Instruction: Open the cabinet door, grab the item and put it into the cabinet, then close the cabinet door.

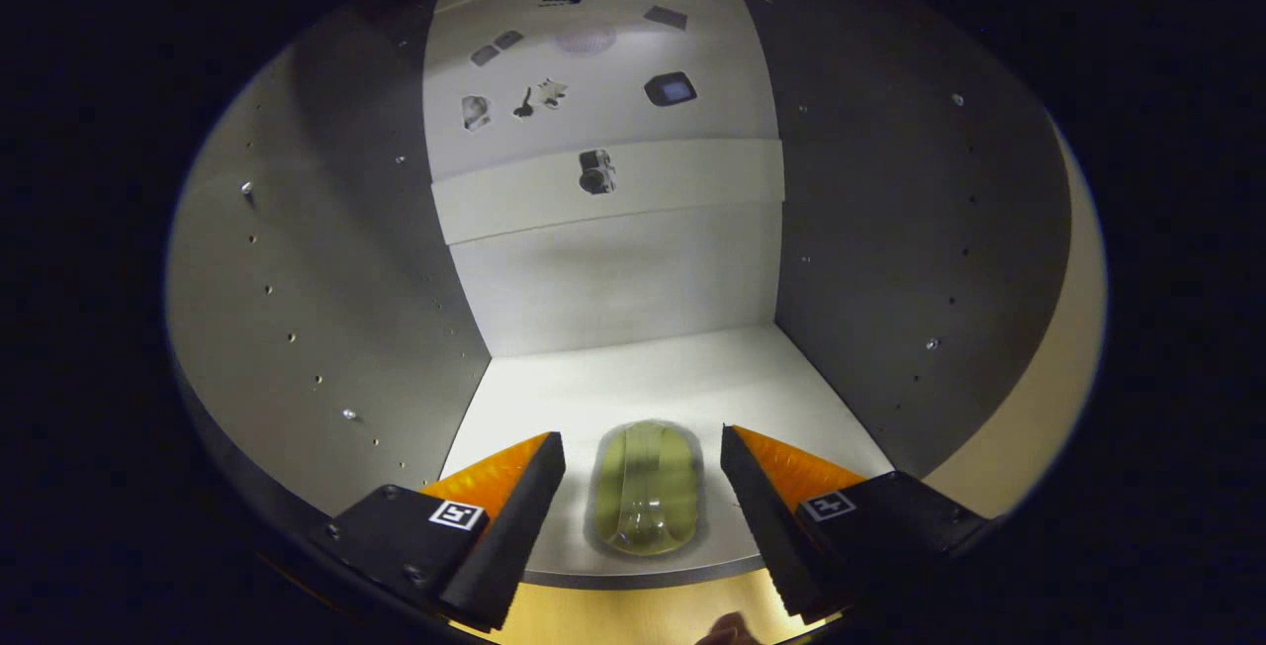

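Observation:
I look straight into the open cabinet (633,279). On its white floor (633,378), near the front edge, lies a clear packet with yellow-green contents (648,487). My gripper (643,452) is open. The packet lies between the two fingers with a gap on each side, so neither finger touches it. The cabinet door is out of sight.
Grey side walls (326,259) with rows of small holes close in left and right. The pale back panel (608,190) has a cross strip and several small cut-outs higher up. A bit of a hand (732,631) shows below the shelf's front edge.

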Motion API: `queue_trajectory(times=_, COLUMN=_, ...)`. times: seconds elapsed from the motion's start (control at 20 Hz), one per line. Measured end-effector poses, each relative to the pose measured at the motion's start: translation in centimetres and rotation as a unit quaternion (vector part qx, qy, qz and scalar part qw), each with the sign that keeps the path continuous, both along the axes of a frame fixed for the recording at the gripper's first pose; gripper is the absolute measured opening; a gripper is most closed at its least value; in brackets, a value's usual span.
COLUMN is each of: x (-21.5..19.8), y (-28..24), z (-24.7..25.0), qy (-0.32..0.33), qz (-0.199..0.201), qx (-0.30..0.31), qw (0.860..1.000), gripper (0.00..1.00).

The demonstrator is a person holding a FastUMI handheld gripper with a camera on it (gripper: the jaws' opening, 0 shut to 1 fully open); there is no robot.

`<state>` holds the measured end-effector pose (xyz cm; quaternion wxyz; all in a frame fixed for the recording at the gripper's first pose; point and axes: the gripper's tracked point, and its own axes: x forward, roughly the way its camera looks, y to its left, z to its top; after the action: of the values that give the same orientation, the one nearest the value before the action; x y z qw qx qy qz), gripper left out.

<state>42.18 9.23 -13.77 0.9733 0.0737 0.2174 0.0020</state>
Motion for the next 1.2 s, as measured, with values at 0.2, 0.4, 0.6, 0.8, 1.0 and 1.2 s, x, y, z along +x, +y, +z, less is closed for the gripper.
queue_trajectory(times=0.2, x=-2.5, y=-0.2, z=3.4, qy=-0.054, qz=0.006, qx=-0.033, qw=0.998, gripper=0.98)
queue_trajectory(times=0.4, x=-7.0, y=-0.1, z=9.1, qy=-0.129, qz=0.005, qx=-0.047, qw=0.990, gripper=0.99)
queue_trajectory(times=0.6, x=-13.3, y=-0.4, z=14.3, qy=-0.199, qz=0.004, qx=-0.049, qw=0.979, gripper=0.99)
queue_trajectory(times=0.8, x=-19.8, y=-1.1, z=16.8, qy=-0.233, qz=0.008, qx=-0.060, qw=0.971, gripper=0.99)
queue_trajectory(times=1.0, x=-26.8, y=-2.2, z=17.7, qy=-0.253, qz=0.002, qx=-0.066, qw=0.965, gripper=0.99)
queue_trajectory(times=1.2, x=-33.4, y=-4.6, z=19.2, qy=-0.275, qz=-0.011, qx=-0.072, qw=0.959, gripper=0.98)
